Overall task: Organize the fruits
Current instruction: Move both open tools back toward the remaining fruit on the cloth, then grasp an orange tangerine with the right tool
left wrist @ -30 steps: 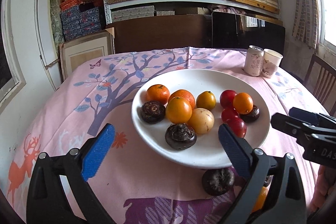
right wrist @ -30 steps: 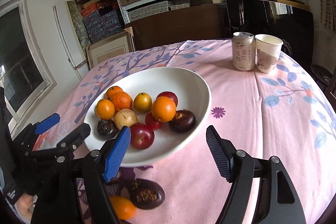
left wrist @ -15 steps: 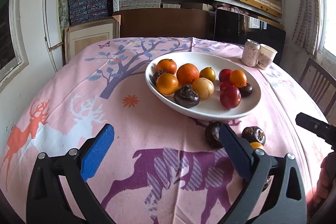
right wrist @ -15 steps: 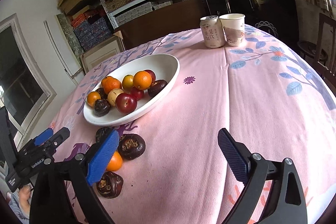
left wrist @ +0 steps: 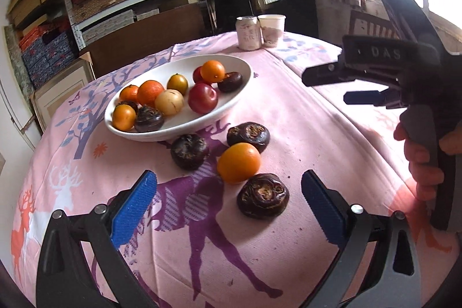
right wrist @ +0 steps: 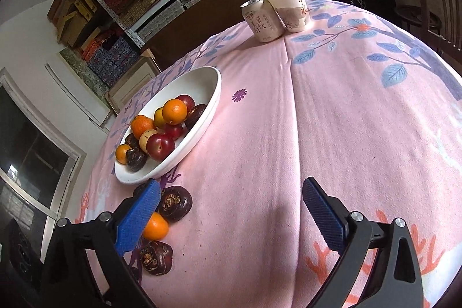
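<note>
Outside white bowl point(left wrist: 231, 108): three dark fruits point(left wrist: 262, 199), one orange point(left wrist: 238, 162).

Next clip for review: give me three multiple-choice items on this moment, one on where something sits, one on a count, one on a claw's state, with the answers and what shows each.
1. Where is the pale drink can?
A. Inside the white oval bowl
B. Beside the white paper cup at the table's far side
C. Between the left claw's pads

2. How many fruits lie loose on the pink printed tablecloth, outside the bowl?
A. One
B. Four
C. Seven

3. What is between the right claw's pads?
A. An orange
B. A dark chestnut
C. Nothing

Answers:
1. B, can and cup stand side by side past the bowl.
2. B, three dark brown water chestnuts and one loose orange sit in front of the bowl.
3. C, its jaws are opening over bare cloth.
</note>
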A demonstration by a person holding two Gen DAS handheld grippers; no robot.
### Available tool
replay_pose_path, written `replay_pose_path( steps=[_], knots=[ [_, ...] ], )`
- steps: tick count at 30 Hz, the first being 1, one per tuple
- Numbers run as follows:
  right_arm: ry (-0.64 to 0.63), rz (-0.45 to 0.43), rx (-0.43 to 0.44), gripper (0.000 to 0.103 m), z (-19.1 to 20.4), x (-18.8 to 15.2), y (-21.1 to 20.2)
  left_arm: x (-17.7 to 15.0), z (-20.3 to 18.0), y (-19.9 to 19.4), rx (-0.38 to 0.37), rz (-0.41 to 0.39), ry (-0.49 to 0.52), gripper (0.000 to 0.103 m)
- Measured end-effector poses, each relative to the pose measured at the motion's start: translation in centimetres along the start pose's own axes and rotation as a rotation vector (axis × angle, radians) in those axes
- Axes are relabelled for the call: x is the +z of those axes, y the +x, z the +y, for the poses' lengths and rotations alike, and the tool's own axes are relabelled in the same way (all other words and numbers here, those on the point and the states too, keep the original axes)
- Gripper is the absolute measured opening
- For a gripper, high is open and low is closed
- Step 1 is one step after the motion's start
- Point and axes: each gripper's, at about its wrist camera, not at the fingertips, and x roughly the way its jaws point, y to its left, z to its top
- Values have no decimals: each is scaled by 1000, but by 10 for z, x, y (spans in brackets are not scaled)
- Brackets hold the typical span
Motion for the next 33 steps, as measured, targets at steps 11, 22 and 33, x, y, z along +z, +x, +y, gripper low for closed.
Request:
replay_pose_path(
  steps=[11,22,33],
  knots=[
    [-37,8,-5,99,6,-1,0,-6,24,25,124,145,-88,99],
    [-333,-34,-61,99,52,-25,1,-37,110,4,127,151,-449,99],
    [-597,0,-42,88,99,-61,0,-35,95,18,134,219,-384,99]
  ],
)
